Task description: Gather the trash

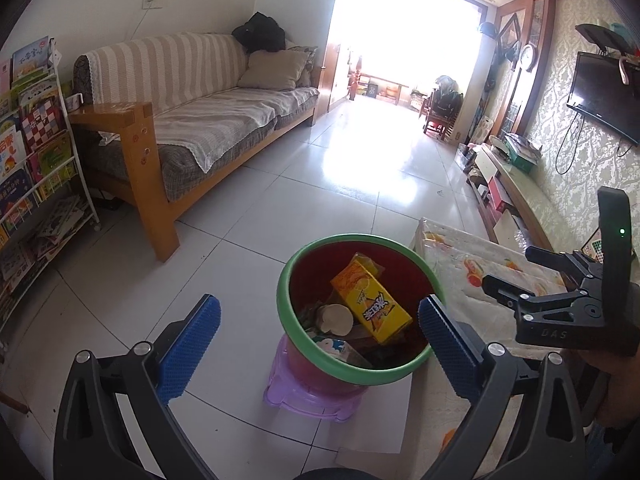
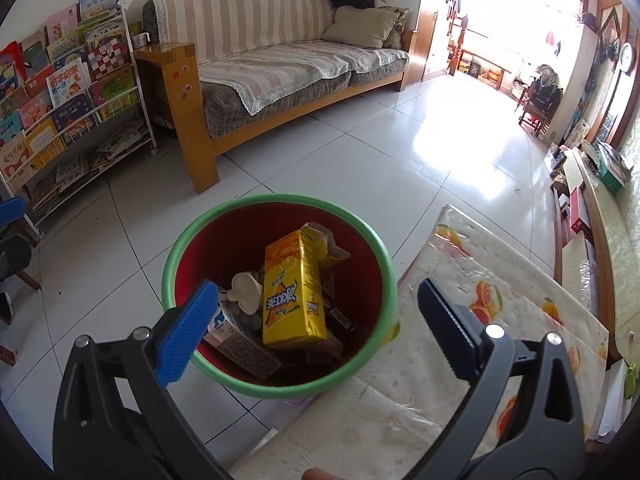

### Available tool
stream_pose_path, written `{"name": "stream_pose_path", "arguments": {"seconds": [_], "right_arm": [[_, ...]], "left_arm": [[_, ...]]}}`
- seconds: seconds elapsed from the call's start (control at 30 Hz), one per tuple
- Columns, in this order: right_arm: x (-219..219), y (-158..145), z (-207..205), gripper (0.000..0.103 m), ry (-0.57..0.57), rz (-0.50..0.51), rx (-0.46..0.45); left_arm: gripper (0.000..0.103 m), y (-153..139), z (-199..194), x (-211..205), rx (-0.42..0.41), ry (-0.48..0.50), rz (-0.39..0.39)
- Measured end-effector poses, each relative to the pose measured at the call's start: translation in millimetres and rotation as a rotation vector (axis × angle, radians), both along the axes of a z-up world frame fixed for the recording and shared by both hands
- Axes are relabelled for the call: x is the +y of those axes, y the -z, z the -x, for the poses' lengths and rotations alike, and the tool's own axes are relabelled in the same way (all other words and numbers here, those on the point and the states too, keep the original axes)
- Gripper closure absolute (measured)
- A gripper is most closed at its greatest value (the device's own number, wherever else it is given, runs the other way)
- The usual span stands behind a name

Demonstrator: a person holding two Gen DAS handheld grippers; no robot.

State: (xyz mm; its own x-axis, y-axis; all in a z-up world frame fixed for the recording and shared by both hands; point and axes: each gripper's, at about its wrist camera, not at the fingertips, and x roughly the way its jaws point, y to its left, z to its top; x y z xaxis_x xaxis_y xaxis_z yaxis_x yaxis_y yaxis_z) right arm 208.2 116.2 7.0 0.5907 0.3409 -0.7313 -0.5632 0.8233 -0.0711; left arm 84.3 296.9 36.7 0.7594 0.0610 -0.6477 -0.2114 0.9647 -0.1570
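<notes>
A red trash bin with a green rim [image 1: 283, 296] [image 2: 276, 199] stands on a small purple stool [image 1: 304, 392]. Inside it lie a yellow drink carton [image 1: 370, 300] [image 2: 292, 296], a beige round piece [image 2: 244, 290], a blue-and-white carton [image 2: 224, 326] and dark wrappers. My left gripper [image 1: 320, 340] is open above the bin's near side, with nothing between its blue pads. My right gripper [image 2: 320, 328] hangs over the bin, also open and empty. Its black housing [image 1: 560, 312] shows at the right edge of the left wrist view, over the table.
A table with a fruit-patterned cloth [image 2: 480, 300] [image 1: 460, 256] touches the bin's right side. A wooden sofa [image 2: 280, 80] and a rack of children's books [image 2: 68, 100] line the far left. A low TV cabinet [image 1: 516, 184] runs along the right wall. White floor tiles [image 1: 320, 184] stretch beyond the bin.
</notes>
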Motion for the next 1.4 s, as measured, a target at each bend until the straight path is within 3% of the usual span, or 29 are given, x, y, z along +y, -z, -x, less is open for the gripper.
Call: {"name": "stream_pose_path", "arguments": {"seconds": [0.27,0.57,0.93,1.4], "right_arm": [[-115,-55,46,0.005,0.176,-0.074,-0.094],[-201,-83,96,0.005,0.322,-0.091,-0.194],[-266,-95,147,0.005,0.468,-0.116,-0.271],[-290,-107,183,0.005,0.534,-0.132,-0.326]], "left_arm": [[0.008,-30,1,-79,-0.091,0.111,-0.039],[0.008,-57,20,-173,-0.180,0.217,-0.112],[0.008,-72,55,-255,-0.266,0.334,-0.191],[0.008,-79,68,-268,-0.279,0.323,-0.169]]}}
